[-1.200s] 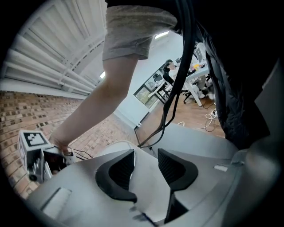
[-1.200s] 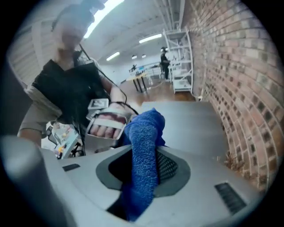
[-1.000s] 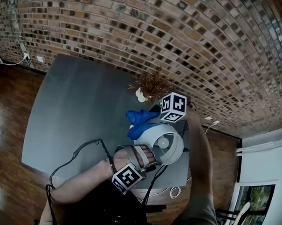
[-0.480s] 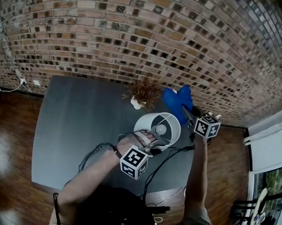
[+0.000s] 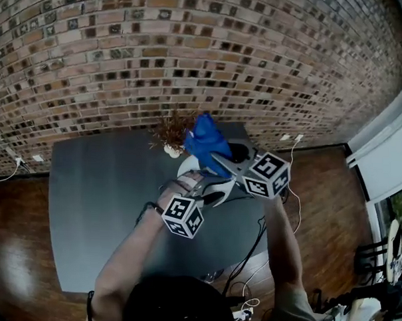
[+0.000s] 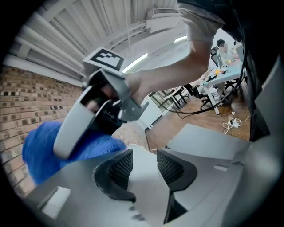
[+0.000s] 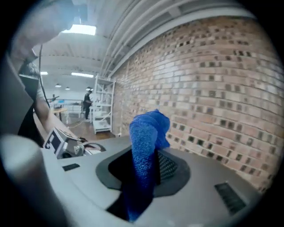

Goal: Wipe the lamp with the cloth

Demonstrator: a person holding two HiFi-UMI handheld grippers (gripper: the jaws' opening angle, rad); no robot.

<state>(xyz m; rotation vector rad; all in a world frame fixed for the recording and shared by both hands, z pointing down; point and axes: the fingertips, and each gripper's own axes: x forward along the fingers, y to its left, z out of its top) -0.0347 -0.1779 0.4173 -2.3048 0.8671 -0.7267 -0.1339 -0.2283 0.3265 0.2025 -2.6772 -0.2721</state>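
A brick wall [image 5: 192, 56] fills the top half of the head view. Below it a grey table [image 5: 99, 212] takes up the centre and left of the frame, with wood floor [image 5: 319, 195] to its right.

The lamp [image 5: 189, 169] stands at the table's far edge, near the frame centre. Its white shade is mostly covered by the two grippers. Just up and left of it, against the wall, is a dried plant [image 5: 168, 130].

The blue cloth [image 5: 203, 140] hangs bunched above the lamp, just right of the plant. It is pinched in the right gripper [image 7: 146, 170], which reaches in from the right. In the right gripper view the jaws are clamped on a fold of cloth that sticks up between them, with the wall behind.

The left gripper [image 6: 141, 167] comes in from below centre. In the left gripper view its jaws are closed on the pale rim of the shade, with the cloth and the right gripper at upper left.

A dark cable [image 5: 250, 258] trails off the table's near right side.
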